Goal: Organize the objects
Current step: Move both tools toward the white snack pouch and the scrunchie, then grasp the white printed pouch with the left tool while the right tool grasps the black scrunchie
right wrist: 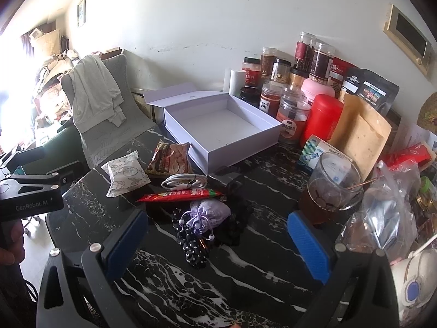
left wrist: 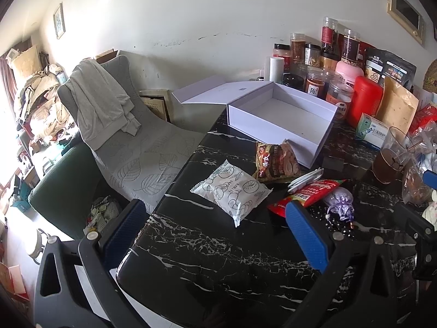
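- The right gripper [right wrist: 218,235] was spread wide and carried nothing; its blue pads stood on both sides of the dark marble table [right wrist: 245,273], probably so that a soft item could be taken between them.
- Directly ahead of it, between the two fingers, lay a lilac drawstring pouch [right wrist: 210,213] on top of a black dotted cloth [right wrist: 191,246]. It seemed the most easy first target.
- Just beyond the pouch were a red sachet [right wrist: 183,194] and a coiled white cable [right wrist: 184,181], lying flat and touching each other.
- The left gripper [left wrist: 215,229] was also released and empty, held low above the table edge. I think it waited for its turn.
- Ahead of the left gripper, between its fingers, rested a white bread packet [left wrist: 232,191], and further a brown snack bag [left wrist: 275,161] that leaned against the box.
- Far ahead of both stood the open white box [left wrist: 281,114], empty, its lid folded back. Probably it was placed there to receive the loose items.
- To the right of the right gripper stood a glass of brown drink [right wrist: 330,188], close enough that a careless sweep could hit it.
- Behind the box, jars [right wrist: 273,82] stood against the wall.
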Demonstrator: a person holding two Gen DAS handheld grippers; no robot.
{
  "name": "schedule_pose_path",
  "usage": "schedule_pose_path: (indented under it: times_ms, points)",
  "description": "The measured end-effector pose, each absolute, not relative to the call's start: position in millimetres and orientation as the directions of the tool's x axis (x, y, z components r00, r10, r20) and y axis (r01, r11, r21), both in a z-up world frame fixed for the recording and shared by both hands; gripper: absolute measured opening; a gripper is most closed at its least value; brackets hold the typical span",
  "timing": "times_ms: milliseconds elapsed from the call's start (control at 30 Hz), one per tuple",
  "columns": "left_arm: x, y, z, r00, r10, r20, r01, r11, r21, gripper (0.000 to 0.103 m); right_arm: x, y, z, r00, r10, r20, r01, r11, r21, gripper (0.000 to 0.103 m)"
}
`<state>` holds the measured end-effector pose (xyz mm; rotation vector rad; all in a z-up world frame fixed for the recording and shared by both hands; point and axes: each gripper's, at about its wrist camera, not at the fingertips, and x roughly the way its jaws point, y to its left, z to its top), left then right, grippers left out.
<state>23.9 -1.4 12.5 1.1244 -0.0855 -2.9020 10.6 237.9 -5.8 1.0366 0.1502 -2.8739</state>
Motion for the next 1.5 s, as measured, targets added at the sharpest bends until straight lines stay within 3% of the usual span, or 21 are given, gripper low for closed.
schedule_pose_path:
  times_ms: [367, 1067, 1500]
  points:
    - [42, 5, 7, -0.725, -0.02, -0.688, -0.019, -0.999, 0.05, 0.102, 28, 240, -13, -0.754, -0.042, -0.655, 0.104, -0.993, -0.057, 0.102]
    - [8, 18, -77, -0.62, 0.088, -0.779, -0.122, -0.992, -0.015, 0.102, 9, 240, -87, -0.664, -0.017, -0.748, 0.096, -0.993, -0.062, 0.102]
    - [-30, 12, -85, -0.611, 0.082, -0.788, -0.111, -0.994, -0.018, 0.102, -22, 233, -112, -0.601, -0.075, -0.795, 0.149, -0.989, -0.02, 0.095]
